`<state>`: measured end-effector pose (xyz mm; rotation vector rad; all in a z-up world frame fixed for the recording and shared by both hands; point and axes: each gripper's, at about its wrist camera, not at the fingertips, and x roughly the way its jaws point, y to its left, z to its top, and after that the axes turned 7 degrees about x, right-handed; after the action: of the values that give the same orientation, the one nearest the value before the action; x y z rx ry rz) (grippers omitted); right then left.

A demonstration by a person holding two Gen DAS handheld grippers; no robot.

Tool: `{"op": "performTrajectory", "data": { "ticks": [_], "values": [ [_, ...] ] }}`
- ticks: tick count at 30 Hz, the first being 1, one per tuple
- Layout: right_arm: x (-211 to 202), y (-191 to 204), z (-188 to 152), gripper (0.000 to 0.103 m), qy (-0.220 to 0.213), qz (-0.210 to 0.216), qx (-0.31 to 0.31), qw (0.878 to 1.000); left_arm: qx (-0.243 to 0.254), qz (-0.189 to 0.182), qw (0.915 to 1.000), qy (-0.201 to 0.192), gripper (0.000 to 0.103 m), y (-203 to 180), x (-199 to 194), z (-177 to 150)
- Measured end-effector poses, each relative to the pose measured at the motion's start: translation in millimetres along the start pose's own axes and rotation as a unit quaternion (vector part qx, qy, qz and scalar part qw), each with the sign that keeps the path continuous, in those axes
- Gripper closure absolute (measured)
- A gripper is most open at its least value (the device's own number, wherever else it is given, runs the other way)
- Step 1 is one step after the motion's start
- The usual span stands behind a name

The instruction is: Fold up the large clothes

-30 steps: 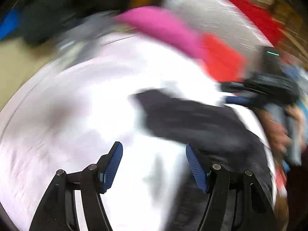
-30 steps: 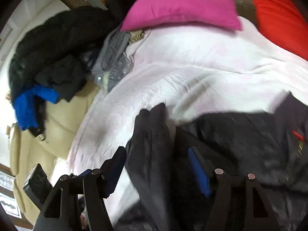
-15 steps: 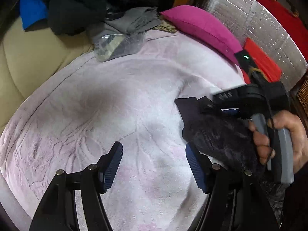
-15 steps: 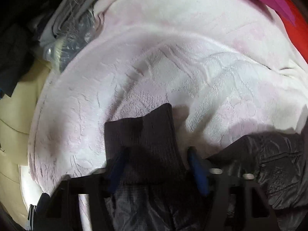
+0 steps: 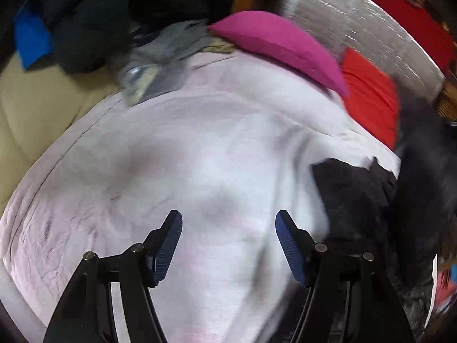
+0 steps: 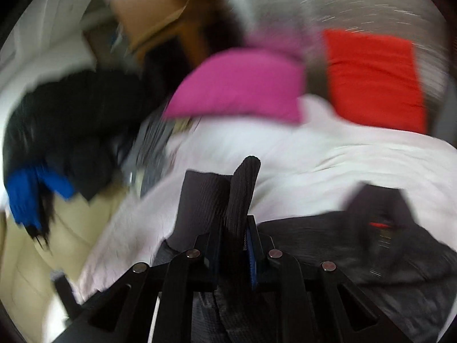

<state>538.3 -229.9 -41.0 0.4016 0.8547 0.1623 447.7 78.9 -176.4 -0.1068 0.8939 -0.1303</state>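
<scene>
The right tool [image 6: 234, 245] is clenched on the ribbed cuff [image 6: 242, 188] of a dark jacket [image 6: 357, 245]; the cuff stands up between its blue pads, and the sleeve hangs down under the tool. The rest of the jacket lies spread at 3 to 5 o'clock in the right wrist view, on a pale pink blanket [image 6: 328, 154] that covers what I take to be a bed or a sofa. In the left wrist view the same jacket [image 5: 354, 194] is at 3 o'clock, at the edge of the blanket [image 5: 200, 157].

The left tool [image 5: 228, 243] is released, its fingers wide apart, with nothing between them; it hovers over bare blanket, well apart from the jacket.

I judge the task to be at an early point: one sleeve is taken up, probably to bring it across the body, and no clean fold is visible. The body and the other sleeve, which I cannot see clearly, are left to fold.

No real container is in view. At 10 o'clock a heap of dark clothes [image 5: 85, 37] with a blue piece [image 5: 31, 37] lies loose, and near it a grey garment [image 5: 171, 45], a magenta pillow [image 5: 280, 48] and a red cushion [image 5: 371, 100].
</scene>
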Motion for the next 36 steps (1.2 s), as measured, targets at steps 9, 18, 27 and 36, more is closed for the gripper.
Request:
{"op": "performTrajectory", "data": {
  "ticks": [9, 18, 27, 36],
  "values": [
    [-164.5, -191.3, -80.3, 0.089, -0.164, -0.013, 0.231, 0.959, 0.104, -0.034, 0.9936, -0.028, 0.034, -110.5, -2.0, -15.9],
    [-116.2, -313.4, -191.7, 0.089, -0.071, -0.024, 0.394, 0.916, 0.097, 0.001, 0.9951, 0.019, 0.028, -144.1, 36.2, -21.2],
    [-134.0, -325.7, -188.0, 0.082, -0.091, 0.004, 0.406, 0.909, 0.073, 0.02, 0.9967, 0.029, 0.022, -131.7, 56.4, -13.7],
    [-165.8, -344.2, -161.8, 0.019, -0.151, -0.053, 0.367, 0.916, 0.116, 0.052, 0.9915, 0.027, 0.021, -145.1, 61.5, -19.6]
  ]
}}
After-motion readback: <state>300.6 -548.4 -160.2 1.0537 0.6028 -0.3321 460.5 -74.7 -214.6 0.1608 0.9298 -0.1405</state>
